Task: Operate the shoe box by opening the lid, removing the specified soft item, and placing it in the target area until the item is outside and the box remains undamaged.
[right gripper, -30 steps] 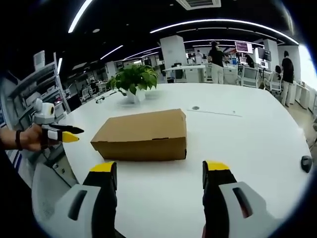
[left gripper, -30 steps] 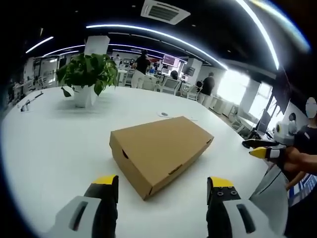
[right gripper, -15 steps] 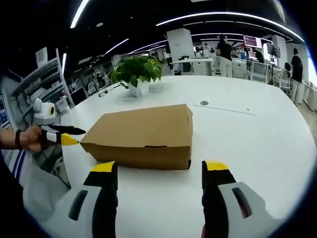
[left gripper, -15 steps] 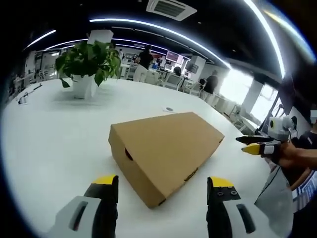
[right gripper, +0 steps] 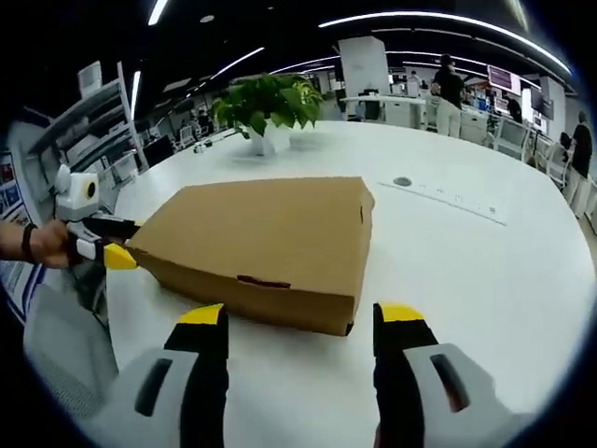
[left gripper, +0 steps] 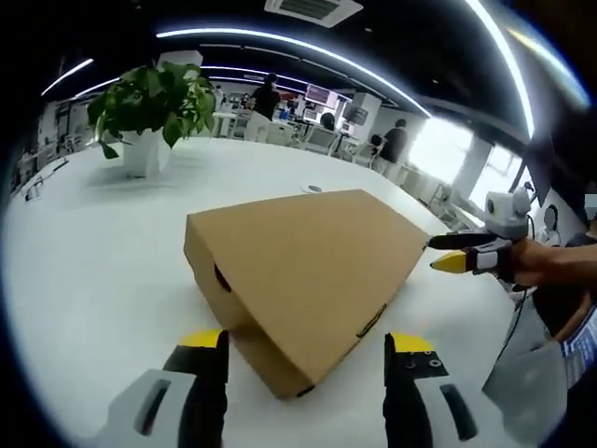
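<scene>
A closed brown cardboard shoe box (left gripper: 303, 275) lies on the white table (left gripper: 93, 252); its lid is down. My left gripper (left gripper: 306, 347) stands open just short of the box's near corner, nothing between its jaws. In the right gripper view the same box (right gripper: 266, 238) fills the middle, and my right gripper (right gripper: 300, 322) is open right in front of its long side. The right gripper (left gripper: 459, 254) also shows in the left gripper view, close to the box's far right corner. The left gripper (right gripper: 110, 245) shows in the right gripper view, at the box's left end. The soft item is hidden.
A potted green plant (left gripper: 149, 112) stands at the far side of the table, also as the plant (right gripper: 266, 107) in the right gripper view. People stand among desks behind. A grey chair (right gripper: 61, 359) sits by the table edge. A round disc (right gripper: 402, 181) lies on the table.
Both grippers have moved in toward the box, which looms larger in both views. The box itself has stayed put with its lid down. Both jaws stay open.
</scene>
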Motion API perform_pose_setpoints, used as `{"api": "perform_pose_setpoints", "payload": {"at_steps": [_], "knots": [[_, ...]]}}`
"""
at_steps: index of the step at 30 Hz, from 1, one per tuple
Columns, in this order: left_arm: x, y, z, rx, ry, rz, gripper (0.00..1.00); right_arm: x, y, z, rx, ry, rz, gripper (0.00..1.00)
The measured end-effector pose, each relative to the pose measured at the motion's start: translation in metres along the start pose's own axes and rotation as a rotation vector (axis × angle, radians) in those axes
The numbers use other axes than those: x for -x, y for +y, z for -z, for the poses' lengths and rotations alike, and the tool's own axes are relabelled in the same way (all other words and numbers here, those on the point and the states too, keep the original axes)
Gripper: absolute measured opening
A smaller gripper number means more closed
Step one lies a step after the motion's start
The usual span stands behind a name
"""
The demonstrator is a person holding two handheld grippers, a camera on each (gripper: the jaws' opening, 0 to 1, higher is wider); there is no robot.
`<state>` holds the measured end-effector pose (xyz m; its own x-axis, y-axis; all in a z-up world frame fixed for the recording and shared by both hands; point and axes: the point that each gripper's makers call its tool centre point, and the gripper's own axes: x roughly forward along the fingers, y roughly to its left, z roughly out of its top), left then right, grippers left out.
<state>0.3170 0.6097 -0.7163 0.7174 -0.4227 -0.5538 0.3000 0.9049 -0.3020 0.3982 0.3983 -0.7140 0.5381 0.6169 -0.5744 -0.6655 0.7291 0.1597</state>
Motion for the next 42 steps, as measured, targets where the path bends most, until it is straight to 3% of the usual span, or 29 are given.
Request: {"api": "perform_pose_setpoints", "payload": {"at_steps": [7,24,34,42], "knots": [[-0.005,0.005,-0.001,0.032,-0.009,-0.028,0.63,-0.004,0.007,-0.005,-0.005,-0.015,0.005,0.47],[-0.001,0.01,-0.001,0.038,-0.004,-0.02,0.61,-0.003,0.025,-0.004,-0.029,0.005,0.061,0.49],[0.022,0.016,0.013,0.036,0.005,-0.028,0.58,0.004,0.05,0.008,-0.049,0.006,0.09,0.49],[0.042,0.015,0.027,0.045,0.01,-0.045,0.57,0.003,0.06,0.014,-0.039,0.01,0.073,0.49]]}}
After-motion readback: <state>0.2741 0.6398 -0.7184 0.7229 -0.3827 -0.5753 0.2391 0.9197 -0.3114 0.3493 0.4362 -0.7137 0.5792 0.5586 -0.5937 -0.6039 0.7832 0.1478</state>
